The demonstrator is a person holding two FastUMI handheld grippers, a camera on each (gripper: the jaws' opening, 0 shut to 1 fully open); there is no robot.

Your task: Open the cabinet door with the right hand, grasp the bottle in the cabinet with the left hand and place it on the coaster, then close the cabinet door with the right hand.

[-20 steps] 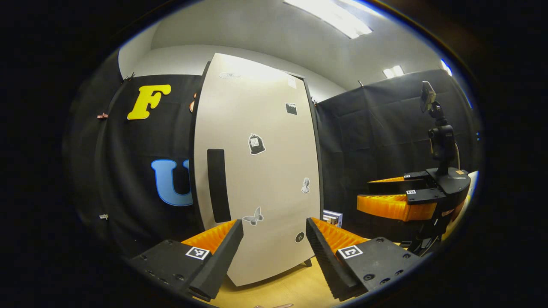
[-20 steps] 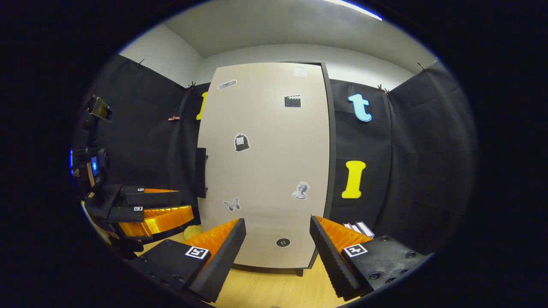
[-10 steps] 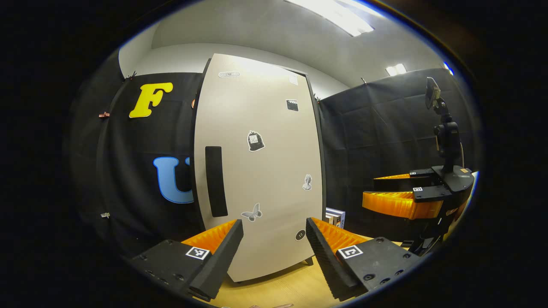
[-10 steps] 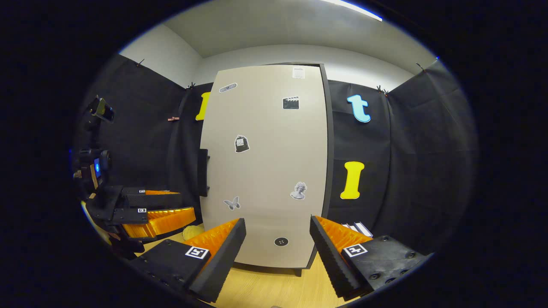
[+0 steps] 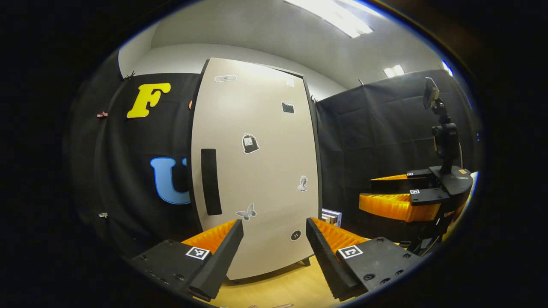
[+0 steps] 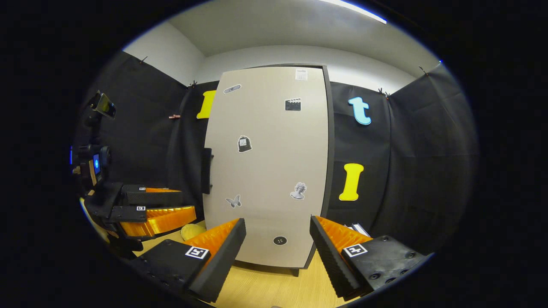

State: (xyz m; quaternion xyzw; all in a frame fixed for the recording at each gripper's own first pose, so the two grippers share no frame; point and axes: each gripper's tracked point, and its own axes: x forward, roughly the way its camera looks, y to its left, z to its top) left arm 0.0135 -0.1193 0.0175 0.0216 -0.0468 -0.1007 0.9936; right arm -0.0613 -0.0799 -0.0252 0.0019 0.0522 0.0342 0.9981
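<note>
Presently both claws spread wide, empty, level above the wooden surface (image 6: 257,291): left claw (image 5: 274,248), right claw (image 6: 277,248). Ahead of each, apart, stands the cabinet door (image 6: 267,171), beige, stickered, shut; black handle (image 5: 210,182) at its left edge.

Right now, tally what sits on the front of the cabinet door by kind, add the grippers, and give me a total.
Stickers on the cabinet door: 7
Handle: 1
Grippers, the left gripper and the right gripper, both open: 2
Total: 10
</note>
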